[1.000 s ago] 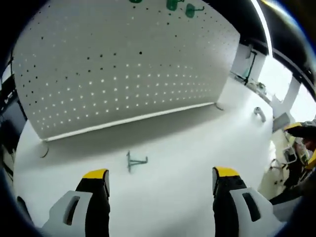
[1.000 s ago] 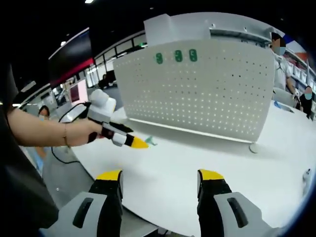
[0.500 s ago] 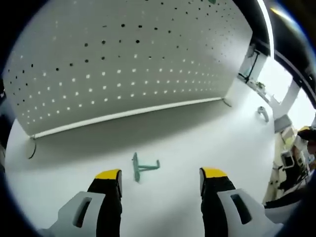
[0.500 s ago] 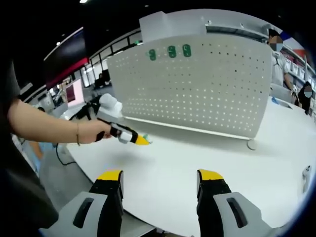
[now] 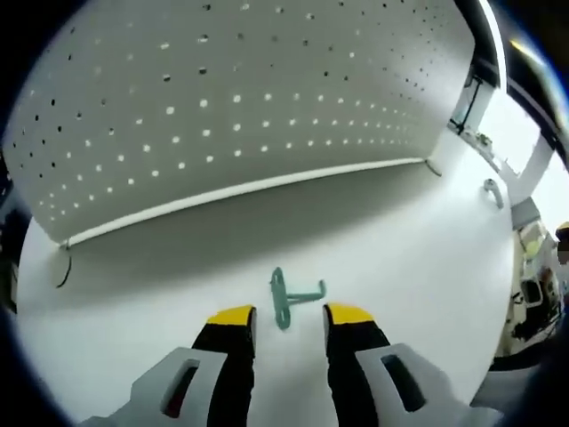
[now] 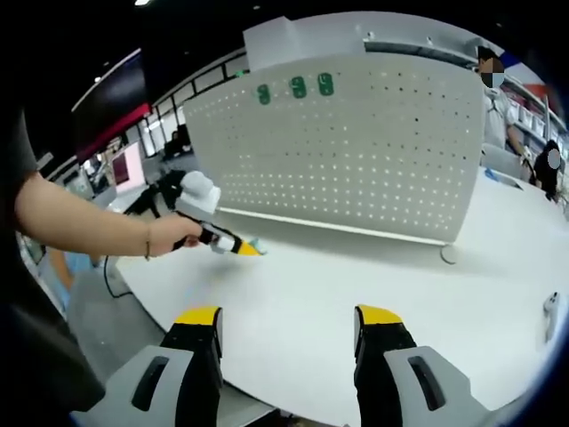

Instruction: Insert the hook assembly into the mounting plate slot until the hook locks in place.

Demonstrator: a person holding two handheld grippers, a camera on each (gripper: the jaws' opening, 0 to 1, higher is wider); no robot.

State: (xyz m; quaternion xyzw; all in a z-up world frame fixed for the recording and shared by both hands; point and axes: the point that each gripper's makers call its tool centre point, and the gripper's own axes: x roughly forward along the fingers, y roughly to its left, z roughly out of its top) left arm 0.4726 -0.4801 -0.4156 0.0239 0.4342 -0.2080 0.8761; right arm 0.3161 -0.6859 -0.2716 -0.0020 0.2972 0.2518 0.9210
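- Left gripper view: the left gripper (image 5: pixel 289 318) is hovering with jaws narrowly parted, tips flanking the green hook (image 5: pixel 289 296), which is lying flat on the white table (image 5: pixel 418 267) before the pegboard (image 5: pixel 222 98). The hook looks light, stiff and thin; gripping its backplate seems best.
- Right gripper view: the right gripper (image 6: pixel 286 318) is waiting with jaws wide apart, holding nothing, well back from the hook.

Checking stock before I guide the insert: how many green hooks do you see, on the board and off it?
Green hooks mounted on the white perforated board: 3
Green hook lying loose on the white table: 1
Total: 4
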